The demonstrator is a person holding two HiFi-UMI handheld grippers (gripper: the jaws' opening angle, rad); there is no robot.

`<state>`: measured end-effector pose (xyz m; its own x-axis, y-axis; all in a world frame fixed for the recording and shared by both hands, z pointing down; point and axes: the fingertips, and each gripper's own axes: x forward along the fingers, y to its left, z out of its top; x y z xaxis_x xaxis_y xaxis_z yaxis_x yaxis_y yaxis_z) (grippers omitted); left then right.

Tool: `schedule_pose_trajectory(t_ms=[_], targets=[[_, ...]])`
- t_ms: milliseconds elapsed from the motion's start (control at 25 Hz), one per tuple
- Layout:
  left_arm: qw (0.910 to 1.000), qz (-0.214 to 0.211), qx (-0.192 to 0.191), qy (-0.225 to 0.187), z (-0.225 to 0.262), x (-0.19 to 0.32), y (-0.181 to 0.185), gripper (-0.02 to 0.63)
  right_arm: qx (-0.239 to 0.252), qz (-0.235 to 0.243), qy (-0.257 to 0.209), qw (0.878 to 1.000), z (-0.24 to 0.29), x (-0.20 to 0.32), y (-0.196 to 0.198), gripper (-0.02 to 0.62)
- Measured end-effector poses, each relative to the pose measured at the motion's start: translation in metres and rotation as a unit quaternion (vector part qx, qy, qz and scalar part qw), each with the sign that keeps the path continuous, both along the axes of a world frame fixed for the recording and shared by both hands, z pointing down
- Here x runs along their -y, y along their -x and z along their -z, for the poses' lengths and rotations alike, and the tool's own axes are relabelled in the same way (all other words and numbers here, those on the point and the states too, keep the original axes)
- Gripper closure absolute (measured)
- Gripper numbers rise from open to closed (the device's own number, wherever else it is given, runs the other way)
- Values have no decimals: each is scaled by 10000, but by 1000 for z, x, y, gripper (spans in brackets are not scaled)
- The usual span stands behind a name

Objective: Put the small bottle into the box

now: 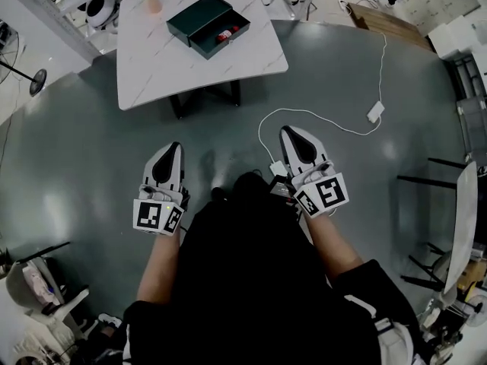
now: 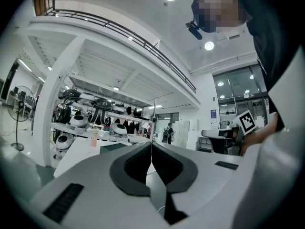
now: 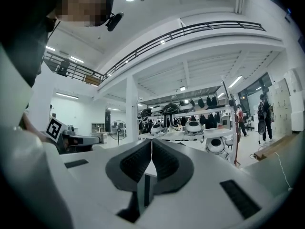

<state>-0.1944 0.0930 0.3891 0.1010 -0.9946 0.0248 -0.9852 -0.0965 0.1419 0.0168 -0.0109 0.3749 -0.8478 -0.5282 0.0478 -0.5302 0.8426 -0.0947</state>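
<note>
White table (image 1: 175,71), green box (image 1: 196,17), grey floor (image 1: 84,150)

Charger cable (image 1: 375,112) across floor (image 1: 91,150) before table (image 1: 152,59)

Head view looks steeply down at the far table (image 1: 152,67); gripper views face it level.

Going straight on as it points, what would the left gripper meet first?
Probably the near edge of the white table; nothing stands before it. Whether the left gripper would pass above the tabletop is unclear.
</note>
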Motion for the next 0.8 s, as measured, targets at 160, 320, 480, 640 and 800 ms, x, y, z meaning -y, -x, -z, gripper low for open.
schedule_pose_trajectory(t_ms=[160, 320, 480, 640, 800], targets=[[9995, 48, 242, -188, 21, -11, -22, 589, 48, 40, -88, 9999, 7, -2, -21, 561], [9993, 79, 357, -51, 27, -19, -45, 589, 236, 132, -47, 9996, 14, 0, -35, 562], [9995, 310, 112, -11, 28, -28, -69, 589, 204, 339, -83, 9992, 12, -8, -60, 562], [9997, 135, 205, -2, 36, -49, -109, 589, 193, 296, 235, 9991, -10, -13, -98, 562], [9992, 239, 219, 243, 24, -65, -112, 589, 237, 329, 277, 9988, -18, -18, -102, 562]])
